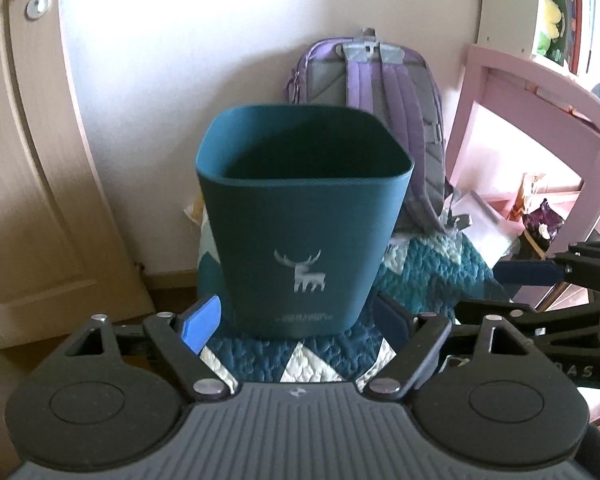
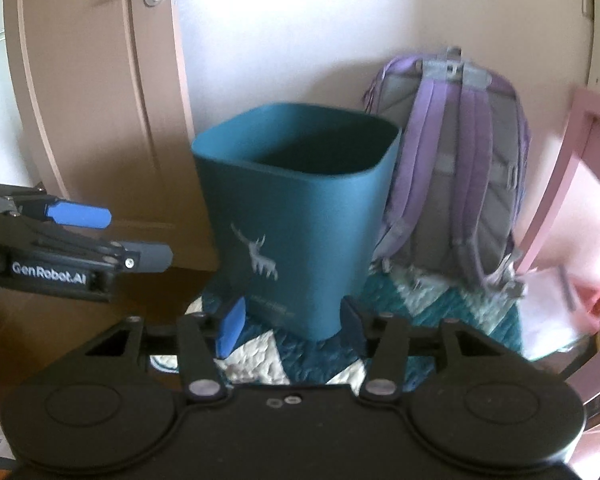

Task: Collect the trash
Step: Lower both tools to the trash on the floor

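A pale wall (image 1: 180, 60) and beige wooden door (image 2: 92, 100) back a teal-and-white quilted surface (image 1: 428, 272). On it stands the empty teal square plastic bin (image 1: 304, 216), silver deer printed, before a purple backpack (image 2: 456, 168). Left gripper (image 1: 298, 320) and right gripper (image 2: 292, 326) gape wide, holding nothing.

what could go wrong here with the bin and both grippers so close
1. The teal bin stands on a soft quilted mat, so a push from the open left gripper could tip or slide it.
2. The purple backpack leans right behind the bin; a shove might wedge the bin against it.
3. The right gripper, also open, works beside the left one, so the two could collide.
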### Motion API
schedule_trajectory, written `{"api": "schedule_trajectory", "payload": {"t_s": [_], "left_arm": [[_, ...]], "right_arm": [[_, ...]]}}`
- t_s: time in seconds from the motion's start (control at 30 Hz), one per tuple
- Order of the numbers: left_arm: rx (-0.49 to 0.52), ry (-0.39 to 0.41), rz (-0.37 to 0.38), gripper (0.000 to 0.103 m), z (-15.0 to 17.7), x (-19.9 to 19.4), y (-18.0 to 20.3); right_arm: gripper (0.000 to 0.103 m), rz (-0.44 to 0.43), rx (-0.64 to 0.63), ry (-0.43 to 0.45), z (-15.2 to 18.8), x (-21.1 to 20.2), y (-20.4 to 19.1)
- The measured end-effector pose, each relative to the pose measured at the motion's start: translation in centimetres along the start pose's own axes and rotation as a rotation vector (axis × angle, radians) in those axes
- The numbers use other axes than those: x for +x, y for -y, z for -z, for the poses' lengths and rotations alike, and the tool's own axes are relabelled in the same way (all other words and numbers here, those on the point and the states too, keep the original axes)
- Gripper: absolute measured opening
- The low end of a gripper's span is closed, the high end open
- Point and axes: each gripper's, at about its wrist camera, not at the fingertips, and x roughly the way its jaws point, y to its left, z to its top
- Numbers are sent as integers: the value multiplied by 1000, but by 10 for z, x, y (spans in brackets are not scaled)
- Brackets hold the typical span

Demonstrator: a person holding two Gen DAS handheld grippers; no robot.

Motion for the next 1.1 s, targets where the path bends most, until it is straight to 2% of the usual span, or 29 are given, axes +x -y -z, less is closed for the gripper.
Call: {"api": "schedule_trajectory", "payload": {"t_s": [0.07,0.1,0.13,0.33,0.53,0.77,0.87,1.1], "left_arm": [[-1,-4,6,90,13,5,-6],[-2,-3,8,99,20,8,-9],[-5,0,8,103,26,11,-13],[-17,-39,18,103,69,50,-40],[-45,-176,21,103,131,123,-72],[-49,-312,32,103,204,201,-89],[-5,-370,57,103,235,230,-84],[158,-546,229,103,306,290,-33]], "right_arm": [[52,-12,3,-7,13,7,2],[52,-21,3,-7,21,11,2],[53,-30,2,-13,29,16,3],[53,-69,14,-77,79,58,10],[54,-58,14,-212,143,119,20],[54,-23,19,-376,209,192,37],[54,-5,23,-466,238,224,47],[54,4,-104,-678,312,276,64]]}}
